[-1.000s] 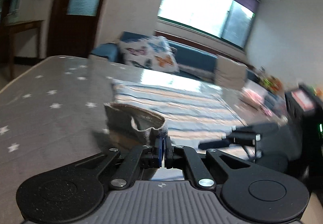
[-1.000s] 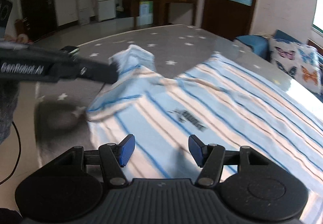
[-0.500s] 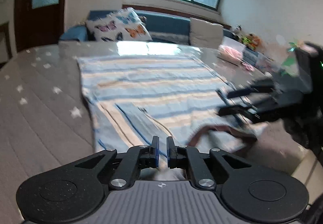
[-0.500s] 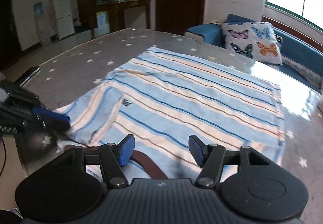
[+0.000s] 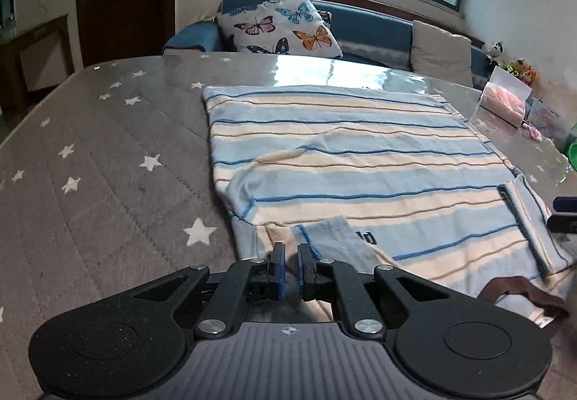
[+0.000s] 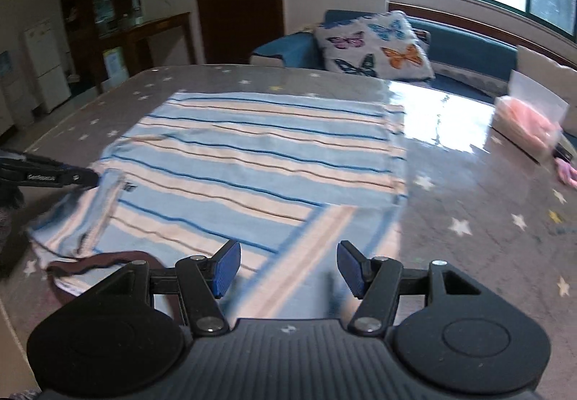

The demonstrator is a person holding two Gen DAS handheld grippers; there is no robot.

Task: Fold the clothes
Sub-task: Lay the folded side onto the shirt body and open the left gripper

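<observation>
1. Now we are looking over a striped shirt (image 5: 360, 162) lying spread flat on the star-patterned bench (image 5: 90, 165), its brown collar (image 5: 519, 291) at the near edge.
2. We are holding the left claw (image 5: 290, 270) just above the near left part of the shirt, beside a folded-in sleeve (image 5: 339, 241); its pads are standing almost pressed together, with only a thin slit between them and no cloth pinched.
3. We are keeping the right claw (image 6: 285, 268) spread wide over the other folded-in sleeve (image 6: 317, 248), gripping nothing.
4. We are seeing the left claw's tip (image 6: 77, 178) in the right wrist view at the shirt's far left edge.
5. We are seeing a butterfly cushion (image 5: 281, 26) sitting on the blue sofa (image 5: 371, 23) beyond the bench.
</observation>
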